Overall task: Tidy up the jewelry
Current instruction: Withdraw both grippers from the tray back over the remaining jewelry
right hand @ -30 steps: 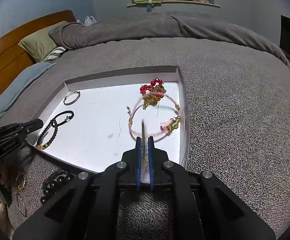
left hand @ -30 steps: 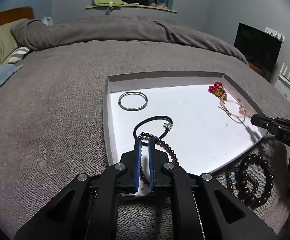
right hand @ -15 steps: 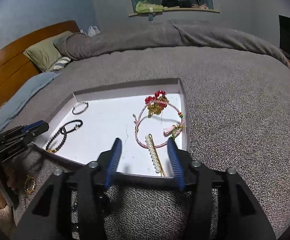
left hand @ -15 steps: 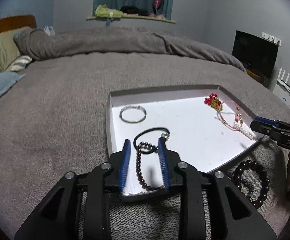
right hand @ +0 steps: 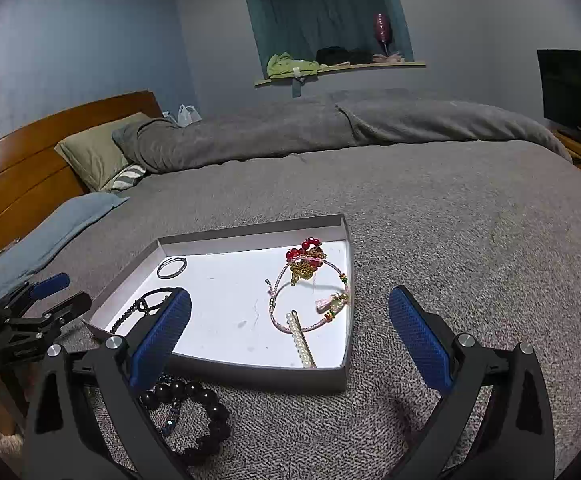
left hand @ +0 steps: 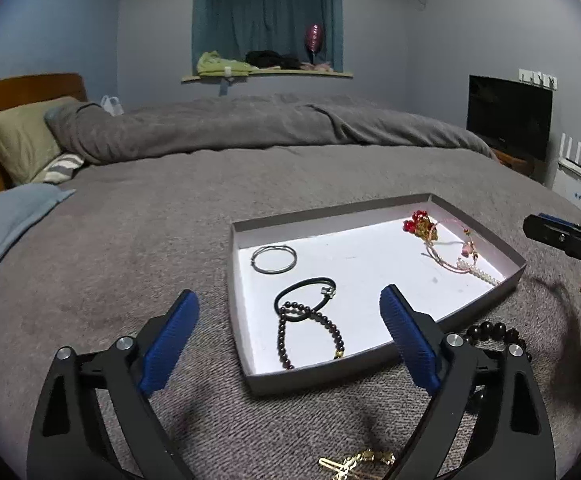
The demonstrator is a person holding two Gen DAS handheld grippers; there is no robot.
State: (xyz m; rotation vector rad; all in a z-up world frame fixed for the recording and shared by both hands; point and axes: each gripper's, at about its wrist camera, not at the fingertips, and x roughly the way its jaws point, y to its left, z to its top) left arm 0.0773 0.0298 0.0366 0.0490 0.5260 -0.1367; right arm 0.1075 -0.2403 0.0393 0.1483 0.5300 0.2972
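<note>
— Grey bedding (left hand: 138,240) fills our view, with the shallow white tray (left hand: 514,266) lying on it at centre frame. What do we see inside?

— A silver ring (left hand: 273,259) at its upper left, a black cord loop (left hand: 304,299) touching a dark bead strand (left hand: 310,336) below, a pink bracelet (right hand: 310,296) and pearl clip (right hand: 301,338) at right.

— And our tongs?

— Both left tongs (left hand: 288,342) and right tongs (right hand: 288,338) are opening wide, pinching nothing. Big black beads (right hand: 194,420) lie outside the tray.
</note>
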